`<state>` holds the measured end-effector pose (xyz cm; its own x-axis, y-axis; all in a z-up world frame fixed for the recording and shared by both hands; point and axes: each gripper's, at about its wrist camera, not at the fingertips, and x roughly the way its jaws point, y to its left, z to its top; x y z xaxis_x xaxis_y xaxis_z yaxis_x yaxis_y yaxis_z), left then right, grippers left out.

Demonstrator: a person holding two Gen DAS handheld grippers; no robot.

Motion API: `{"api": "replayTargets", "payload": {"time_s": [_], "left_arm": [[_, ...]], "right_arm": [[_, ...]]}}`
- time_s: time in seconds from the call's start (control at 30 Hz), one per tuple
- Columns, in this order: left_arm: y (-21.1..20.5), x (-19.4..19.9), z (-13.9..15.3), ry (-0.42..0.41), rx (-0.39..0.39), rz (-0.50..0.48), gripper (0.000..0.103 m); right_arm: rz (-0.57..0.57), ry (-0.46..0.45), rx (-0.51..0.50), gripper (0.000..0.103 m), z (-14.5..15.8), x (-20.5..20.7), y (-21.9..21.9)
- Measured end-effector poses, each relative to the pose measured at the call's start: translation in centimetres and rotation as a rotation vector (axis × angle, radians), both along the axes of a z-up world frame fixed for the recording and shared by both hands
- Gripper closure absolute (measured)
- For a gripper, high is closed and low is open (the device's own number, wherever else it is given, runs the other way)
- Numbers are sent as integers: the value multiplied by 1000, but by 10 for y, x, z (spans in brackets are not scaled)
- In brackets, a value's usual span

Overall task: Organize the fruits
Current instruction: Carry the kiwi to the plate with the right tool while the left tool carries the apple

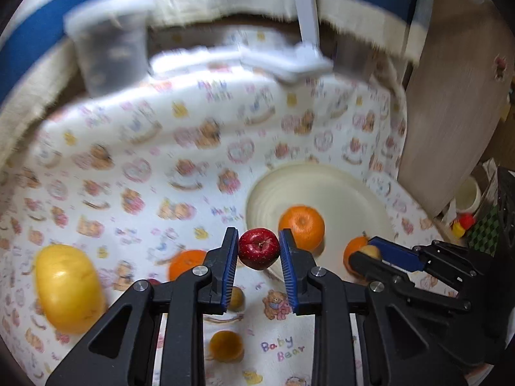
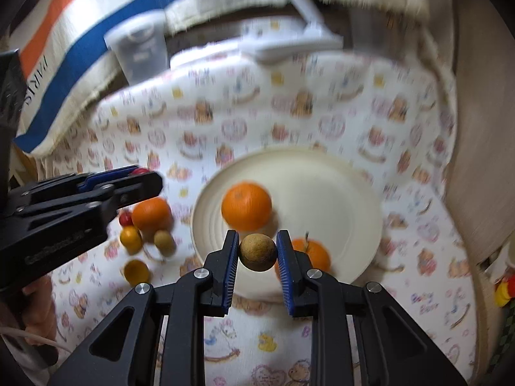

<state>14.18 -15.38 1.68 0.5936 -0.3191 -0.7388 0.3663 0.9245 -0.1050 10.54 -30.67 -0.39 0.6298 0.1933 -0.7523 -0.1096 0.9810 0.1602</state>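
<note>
My left gripper (image 1: 259, 249) is shut on a small red apple (image 1: 259, 248) and holds it above the cloth beside the cream plate (image 1: 347, 193). My right gripper (image 2: 258, 252) is shut on a small brown round fruit (image 2: 258, 252) over the plate's (image 2: 338, 186) near rim. On the plate lie a large orange (image 2: 246, 206) and a smaller stemmed orange (image 2: 313, 252). Left of the plate lie another orange (image 2: 151, 214), a small red fruit (image 2: 125, 217), a brown fruit (image 2: 164, 241) and two small yellow fruits (image 2: 131, 239). A big yellow fruit (image 1: 67, 288) lies at far left.
A bear-print cloth (image 1: 193, 148) covers the table. A clear plastic cup (image 1: 112, 45) and a white lamp base (image 1: 289, 61) stand at the back. A striped fabric (image 2: 80, 38) hangs behind. A wooden panel (image 1: 450, 112) stands at the right.
</note>
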Motion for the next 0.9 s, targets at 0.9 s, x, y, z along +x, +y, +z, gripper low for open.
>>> {"api": "replayTargets", "payload": {"time_s": [0.9], "left_arm": [[-12, 13, -35, 86, 13, -50, 78]], "right_arm": [[42, 100, -2, 78, -22, 6, 12]]}}
